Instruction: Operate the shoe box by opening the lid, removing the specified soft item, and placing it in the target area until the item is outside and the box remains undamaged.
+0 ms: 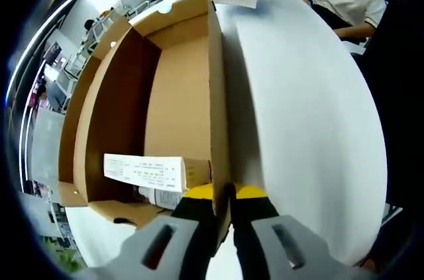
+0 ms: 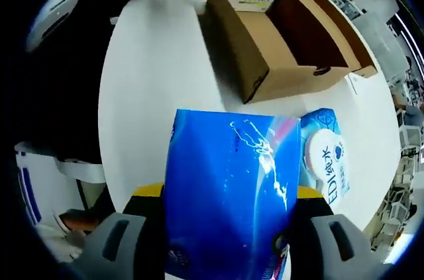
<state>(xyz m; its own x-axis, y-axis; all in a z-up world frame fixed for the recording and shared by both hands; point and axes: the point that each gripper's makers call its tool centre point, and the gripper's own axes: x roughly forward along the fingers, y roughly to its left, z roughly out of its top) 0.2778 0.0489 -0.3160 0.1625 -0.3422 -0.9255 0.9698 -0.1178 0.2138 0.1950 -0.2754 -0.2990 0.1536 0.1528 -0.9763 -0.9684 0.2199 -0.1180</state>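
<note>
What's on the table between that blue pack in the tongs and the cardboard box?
Nothing: in the right gripper view, bare white table separates the blue pack from the cardboard box.

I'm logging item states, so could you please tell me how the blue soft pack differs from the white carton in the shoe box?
The blue soft pack is glossy and held outside the box by the right hand-held gripper; the white carton is matte, printed with text, and lies inside the shoe box. The left hand-held gripper pinches the box wall.

Bright overhead light, fisheye-warped edges.
</note>
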